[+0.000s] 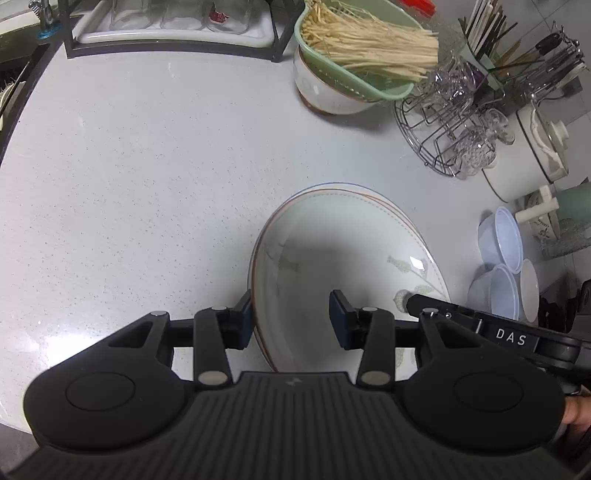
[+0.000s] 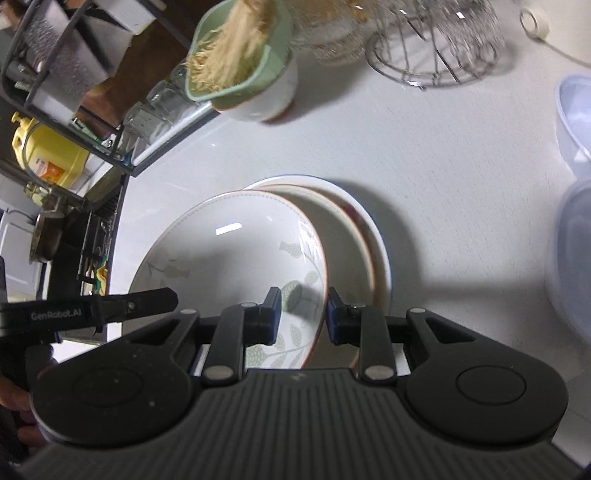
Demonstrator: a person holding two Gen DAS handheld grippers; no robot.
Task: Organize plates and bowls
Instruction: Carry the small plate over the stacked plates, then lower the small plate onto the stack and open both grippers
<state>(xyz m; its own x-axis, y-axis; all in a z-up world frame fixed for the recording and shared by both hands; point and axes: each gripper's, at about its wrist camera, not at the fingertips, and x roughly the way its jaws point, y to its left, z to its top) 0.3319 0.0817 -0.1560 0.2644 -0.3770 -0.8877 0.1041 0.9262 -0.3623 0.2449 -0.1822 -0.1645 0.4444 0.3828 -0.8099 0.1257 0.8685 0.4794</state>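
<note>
A shallow white bowl with a leaf pattern and brown rim is tilted above the grey counter; it also shows in the right wrist view. My left gripper straddles its left rim, jaws open with a gap on the inner side. My right gripper straddles the bowl's right rim, jaws close to it on both sides. Behind the bowl lie two stacked plates on the counter. The right gripper's arm shows at the bowl's right edge in the left wrist view.
A white bowl holding a green colander of enoki mushrooms stands at the back. A wire glass rack, a white pot and clear plastic bowls are at the right. A black dish rack is at the back left.
</note>
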